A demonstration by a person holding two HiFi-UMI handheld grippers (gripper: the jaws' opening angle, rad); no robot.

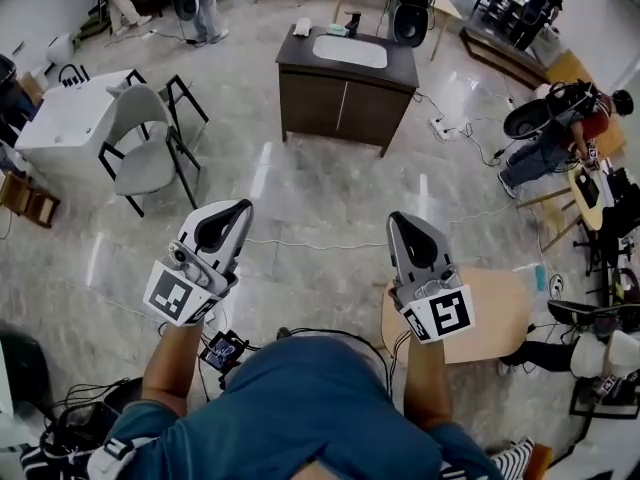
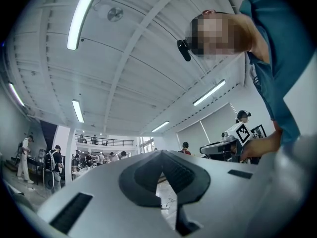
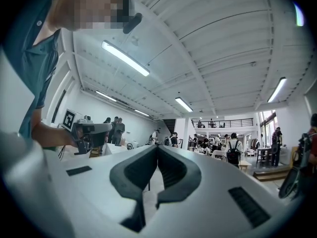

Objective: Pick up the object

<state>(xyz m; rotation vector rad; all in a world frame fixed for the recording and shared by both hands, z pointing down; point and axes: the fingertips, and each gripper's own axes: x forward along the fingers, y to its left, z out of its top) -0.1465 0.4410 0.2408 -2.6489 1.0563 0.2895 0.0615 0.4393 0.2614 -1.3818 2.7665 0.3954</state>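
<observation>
Both pairs of tongs are pressed shut and empty. The left tongs [image 1: 234, 211] and right tongs [image 1: 404, 222] are held side by side and point far across open floor, and each gripper view shows pads meeting with nothing between them.

No thing to be picked up lies within reach. Judging from the head view, it is probably one of the small items on the surface of the dark cabinet [image 1: 340, 103] far ahead, such as a white item [image 1: 302, 27] at its left end or a dark item [image 1: 352, 20] behind the white basin [image 1: 350, 51]. Which one, and how its long axis lies, is too small to tell.

The cabinet sits roughly midway between the two hands, so neither is clearly nearer.

A thin cable [image 1: 320, 245] crosses the floor between. A white chair [image 1: 145, 143] stands far left, clear of the path, and a low wooden table [image 1: 500, 313] sits just right of the right tongs.
</observation>
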